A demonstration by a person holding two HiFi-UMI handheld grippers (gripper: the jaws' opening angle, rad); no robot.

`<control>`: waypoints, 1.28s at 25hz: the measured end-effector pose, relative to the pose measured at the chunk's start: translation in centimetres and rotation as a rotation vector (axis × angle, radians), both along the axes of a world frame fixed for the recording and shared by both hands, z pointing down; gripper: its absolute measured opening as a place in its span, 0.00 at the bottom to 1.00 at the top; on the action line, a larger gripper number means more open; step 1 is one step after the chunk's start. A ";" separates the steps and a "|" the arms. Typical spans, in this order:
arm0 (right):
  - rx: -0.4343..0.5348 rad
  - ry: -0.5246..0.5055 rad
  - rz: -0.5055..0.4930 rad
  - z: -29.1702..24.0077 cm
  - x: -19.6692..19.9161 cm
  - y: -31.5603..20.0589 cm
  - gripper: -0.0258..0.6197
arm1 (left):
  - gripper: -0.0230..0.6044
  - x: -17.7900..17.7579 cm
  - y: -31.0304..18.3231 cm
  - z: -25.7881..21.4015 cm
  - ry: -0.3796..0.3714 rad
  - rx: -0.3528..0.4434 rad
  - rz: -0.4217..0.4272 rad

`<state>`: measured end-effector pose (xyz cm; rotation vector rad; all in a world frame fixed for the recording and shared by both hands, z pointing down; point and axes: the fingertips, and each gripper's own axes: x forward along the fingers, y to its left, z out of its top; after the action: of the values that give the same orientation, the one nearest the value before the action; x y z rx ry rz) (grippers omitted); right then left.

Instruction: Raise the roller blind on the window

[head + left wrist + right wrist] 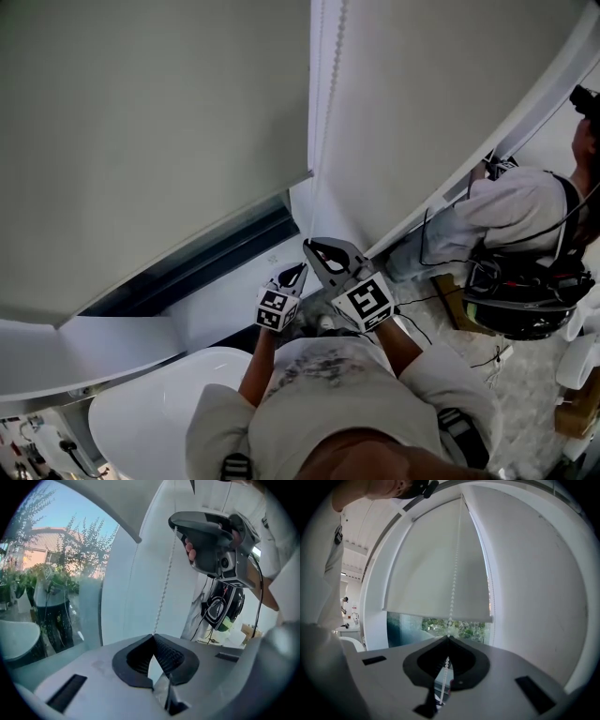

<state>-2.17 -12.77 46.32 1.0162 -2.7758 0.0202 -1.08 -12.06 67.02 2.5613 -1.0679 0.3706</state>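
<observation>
Only close-up — chain (453,583) (in right gripper (447,639))

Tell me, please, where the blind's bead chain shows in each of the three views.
Head view: bead chain just right of centre, running from the top edge down to the right hand-held gripper.
Left gripper view: centre, slanting down into the left hand-held gripper, which is shut on it.
Right gripper view: centre, hanging into that gripper's shut jaws.
Shared landmark: window glass.
</observation>
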 end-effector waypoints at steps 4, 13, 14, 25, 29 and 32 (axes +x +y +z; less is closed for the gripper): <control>-0.028 0.018 -0.006 1.9 0.0 0.5 0.13 | 0.05 -0.2 0.7 2.2 -0.020 -0.052 0.007; -0.030 0.024 -0.024 2.0 0.8 0.2 0.13 | 0.05 -1.0 1.3 -1.8 0.023 -0.011 -0.020; -0.029 0.025 -0.026 2.0 0.9 0.1 0.13 | 0.05 -1.2 1.4 -3.1 0.035 0.003 -0.023; -0.025 0.015 -0.038 1.9 1.2 -0.2 0.13 | 0.19 -1.1 1.1 -23.0 0.178 0.277 0.034; -0.022 0.021 -0.042 2.0 1.0 0.1 0.13 | 0.21 -0.9 0.7 -29.3 0.210 0.371 0.074; -0.020 0.021 -0.041 2.0 1.0 0.2 0.13 | 0.21 -0.2 0.2 -32.9 0.223 0.418 0.106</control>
<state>-1.12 -12.61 48.36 0.9488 -2.7711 0.0317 -1.30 -11.86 34.17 2.9425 -1.0156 -0.1298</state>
